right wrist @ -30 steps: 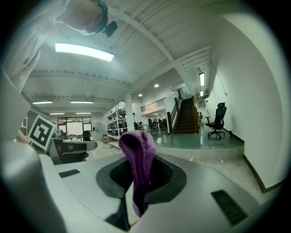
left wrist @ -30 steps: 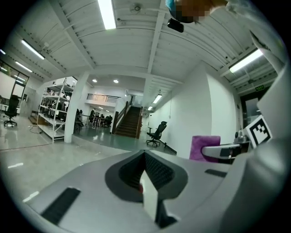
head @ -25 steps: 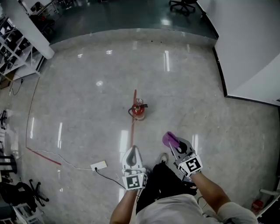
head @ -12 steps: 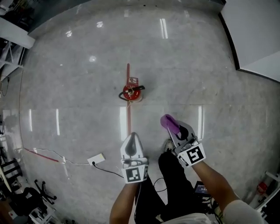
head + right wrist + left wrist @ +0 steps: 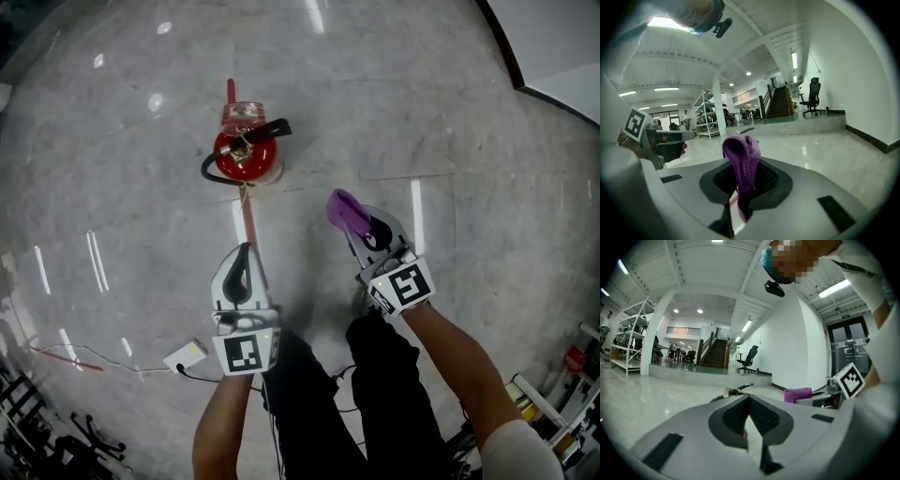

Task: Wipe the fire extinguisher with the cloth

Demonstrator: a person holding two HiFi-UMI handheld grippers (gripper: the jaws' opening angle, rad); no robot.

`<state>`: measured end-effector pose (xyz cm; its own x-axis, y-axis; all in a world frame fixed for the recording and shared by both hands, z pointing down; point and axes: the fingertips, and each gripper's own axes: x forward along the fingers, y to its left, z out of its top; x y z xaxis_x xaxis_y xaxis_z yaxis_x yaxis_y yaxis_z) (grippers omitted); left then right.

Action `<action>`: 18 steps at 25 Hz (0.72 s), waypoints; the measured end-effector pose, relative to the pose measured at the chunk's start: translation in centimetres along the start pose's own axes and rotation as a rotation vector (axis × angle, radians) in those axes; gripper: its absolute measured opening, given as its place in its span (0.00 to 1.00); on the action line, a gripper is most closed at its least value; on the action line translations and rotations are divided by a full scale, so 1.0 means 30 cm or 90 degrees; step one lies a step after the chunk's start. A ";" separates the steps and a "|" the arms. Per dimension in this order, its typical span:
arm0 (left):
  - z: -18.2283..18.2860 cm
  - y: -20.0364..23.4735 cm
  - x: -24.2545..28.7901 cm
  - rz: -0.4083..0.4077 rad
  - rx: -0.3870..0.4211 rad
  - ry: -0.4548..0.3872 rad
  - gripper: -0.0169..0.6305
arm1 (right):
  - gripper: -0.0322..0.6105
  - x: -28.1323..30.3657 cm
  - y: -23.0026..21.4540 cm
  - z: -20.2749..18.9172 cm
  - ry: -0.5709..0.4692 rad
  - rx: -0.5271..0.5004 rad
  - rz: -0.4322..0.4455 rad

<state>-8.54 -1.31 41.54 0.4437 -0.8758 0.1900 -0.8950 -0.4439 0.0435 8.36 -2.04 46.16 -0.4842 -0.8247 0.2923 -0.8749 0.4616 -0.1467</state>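
Note:
A red fire extinguisher (image 5: 244, 155) with a black hose and handle stands upright on the floor, on a red tape line. Its top (image 5: 736, 391) peeks over the left gripper's jaws in the left gripper view. My left gripper (image 5: 246, 251) hangs below it, shut with nothing held. To the right, my right gripper (image 5: 352, 217) is shut on a purple cloth (image 5: 345, 210). That cloth (image 5: 742, 164) folds up out of the jaws in the right gripper view. Both grippers are apart from the extinguisher.
Glossy grey stone floor with a red tape line (image 5: 247, 221). A white power strip (image 5: 185, 356) with cable lies at lower left. A white wall base (image 5: 553, 75) runs at upper right. The person's dark-trousered legs (image 5: 375, 403) are below. Shelving (image 5: 705, 117) and stairs (image 5: 780, 103) stand far off.
The view has closed in on the extinguisher, which now appears larger and nearer the grippers. Both grippers stay shut, the right one still holding the cloth.

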 end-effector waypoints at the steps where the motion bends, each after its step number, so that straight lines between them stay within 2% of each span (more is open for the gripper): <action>1: -0.068 0.019 0.019 -0.007 0.009 0.010 0.03 | 0.14 0.043 -0.014 -0.077 0.009 0.000 -0.001; 3: -0.201 0.062 0.062 -0.018 0.016 0.025 0.03 | 0.14 0.146 -0.042 -0.221 0.025 -0.007 0.003; 8: -0.443 0.147 0.164 -0.060 0.012 0.007 0.03 | 0.14 0.388 -0.100 -0.529 0.038 0.010 0.013; 10: -0.502 0.165 0.204 -0.075 0.013 0.001 0.03 | 0.14 0.473 -0.135 -0.639 0.040 0.014 0.010; 14: -0.585 0.204 0.271 -0.068 -0.025 -0.036 0.03 | 0.14 0.632 -0.220 -0.822 0.033 0.038 -0.008; 18: -0.652 0.200 0.262 -0.077 -0.056 -0.043 0.03 | 0.14 0.729 -0.229 -0.974 0.045 0.076 0.001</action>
<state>-11.34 -7.14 62.48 0.5474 -0.8292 0.1127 -0.8345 -0.5307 0.1483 4.19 -13.70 81.18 -0.4864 -0.7972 0.3576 -0.8720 0.4168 -0.2568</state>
